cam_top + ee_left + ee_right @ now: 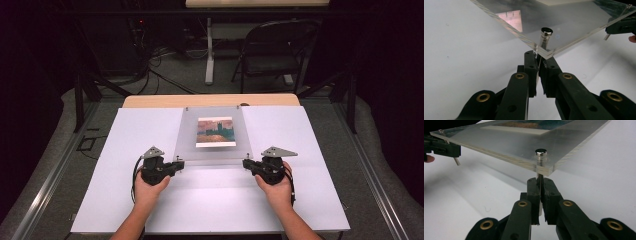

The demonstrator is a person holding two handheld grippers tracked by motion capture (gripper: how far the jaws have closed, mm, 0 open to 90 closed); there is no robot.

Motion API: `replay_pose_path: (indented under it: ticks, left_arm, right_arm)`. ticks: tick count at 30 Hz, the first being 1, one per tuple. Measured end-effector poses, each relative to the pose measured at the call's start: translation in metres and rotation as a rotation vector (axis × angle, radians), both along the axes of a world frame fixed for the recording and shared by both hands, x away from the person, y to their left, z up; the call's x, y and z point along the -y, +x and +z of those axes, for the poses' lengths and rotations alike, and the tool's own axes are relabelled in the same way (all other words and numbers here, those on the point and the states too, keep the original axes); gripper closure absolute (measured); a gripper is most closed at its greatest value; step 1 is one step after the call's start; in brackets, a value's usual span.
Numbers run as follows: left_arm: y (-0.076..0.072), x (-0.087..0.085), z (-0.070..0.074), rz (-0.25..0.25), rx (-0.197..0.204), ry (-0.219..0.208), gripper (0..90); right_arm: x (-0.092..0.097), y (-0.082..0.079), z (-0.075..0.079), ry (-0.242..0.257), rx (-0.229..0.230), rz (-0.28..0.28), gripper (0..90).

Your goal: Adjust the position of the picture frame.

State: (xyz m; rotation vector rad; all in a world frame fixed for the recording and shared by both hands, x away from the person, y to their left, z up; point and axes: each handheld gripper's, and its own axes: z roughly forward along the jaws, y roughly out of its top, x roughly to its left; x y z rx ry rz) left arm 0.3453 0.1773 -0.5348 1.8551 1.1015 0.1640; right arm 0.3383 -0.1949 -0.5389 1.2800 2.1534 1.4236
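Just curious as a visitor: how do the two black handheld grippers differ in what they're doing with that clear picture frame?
The left gripper grasps the clear frame at its near left corner; the right gripper grasps the near right corner. The left gripper's grey plate looks tilted, while the right's lies flatter. Both close on a metal pin under the frame, lifting its near edge off the white sheet.

Left gripper (176, 165), right gripper (248, 164), jaws closed (both), forearms angled inward

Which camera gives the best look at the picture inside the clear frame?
The high view: the picture lies whole and face-up in the clear frame. The right gripper view catches its near edge at a flat angle; the left gripper view shows a corner through the frame.
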Motion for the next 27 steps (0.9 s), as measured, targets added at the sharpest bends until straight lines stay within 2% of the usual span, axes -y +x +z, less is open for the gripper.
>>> replay_pose_path:
  ticks: [6, 15, 22, 27]
  left_arm:
    - [0.006, -0.002, -0.004, 0.026, -0.009, -0.022, 83.1]
    - [0.01, 0.005, -0.008, 0.009, -0.012, -0.012, 83.0]
    - [0.01, 0.003, -0.009, 0.019, -0.017, -0.004, 83.0]
    - [0.009, -0.002, -0.011, 0.026, -0.02, -0.005, 83.1]
  right_arm:
    - [-0.005, 0.004, -0.003, -0.01, 0.007, 0.002, 85.4]
    - [0.001, 0.013, -0.008, -0.005, -0.005, -0.034, 84.9]
    - [-0.001, 0.012, -0.01, -0.001, -0.007, -0.037, 84.9]
    - [-0.006, 0.008, -0.008, -0.016, -0.01, -0.013, 85.1]
